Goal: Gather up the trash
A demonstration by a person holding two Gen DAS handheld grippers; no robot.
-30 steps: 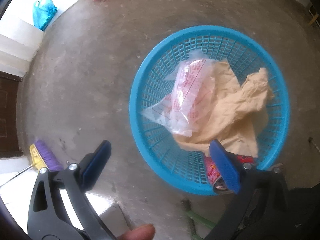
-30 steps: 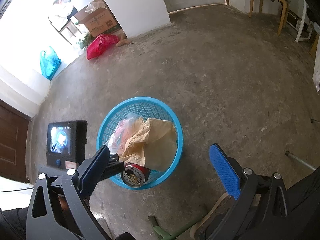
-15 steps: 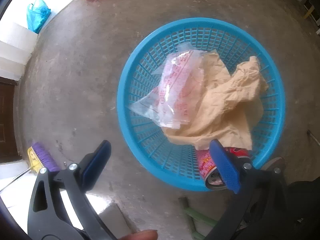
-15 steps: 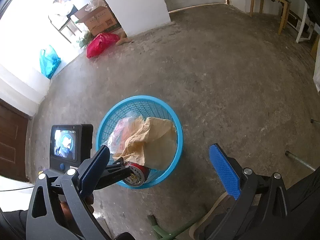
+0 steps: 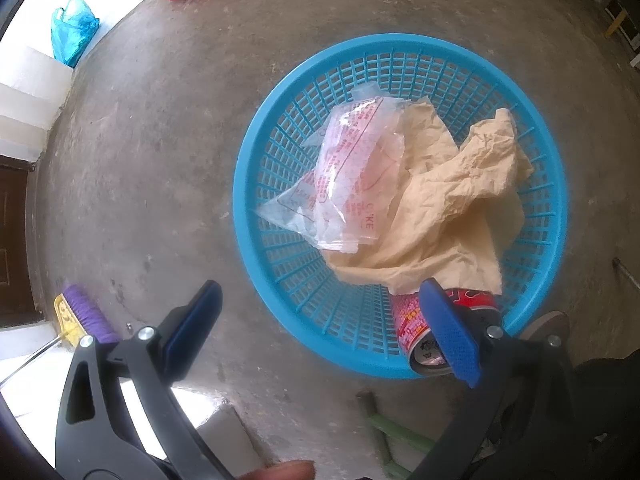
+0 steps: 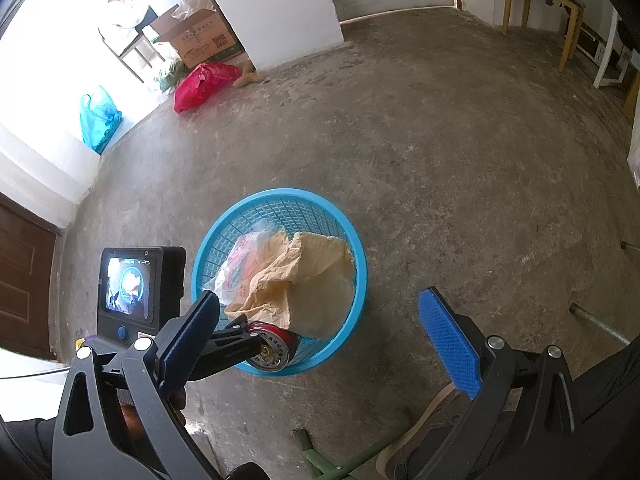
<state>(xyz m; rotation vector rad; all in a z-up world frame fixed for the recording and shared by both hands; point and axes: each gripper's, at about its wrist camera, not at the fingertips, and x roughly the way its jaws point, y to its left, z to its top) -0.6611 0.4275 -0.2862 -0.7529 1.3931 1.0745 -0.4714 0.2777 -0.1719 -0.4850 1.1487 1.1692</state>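
A blue plastic basket (image 5: 256,216) (image 6: 358,276) stands on the concrete floor. In it lie a clear plastic bag with red print (image 5: 352,168) (image 6: 236,266), crumpled tan paper (image 5: 452,208) (image 6: 316,280) and a red can (image 5: 416,332) (image 6: 274,350) leaning on the near rim. My left gripper (image 5: 332,332) is open and empty just above the basket's near edge. It shows from the side in the right wrist view, its fingers (image 6: 232,344) by the can. My right gripper (image 6: 324,340) is open and empty, above and behind the basket.
A red bag (image 6: 202,84), a blue bag (image 6: 98,118) and a cardboard box (image 6: 200,30) lie by the far wall. A broom head (image 5: 80,314) lies at left. A green stool frame (image 5: 396,436) and a shoe (image 6: 424,436) are near me. A wooden chair (image 6: 540,4) stands at the back right.
My left gripper has moved in closer over the basket, so the basket fills more of its view. The right gripper has barely moved.
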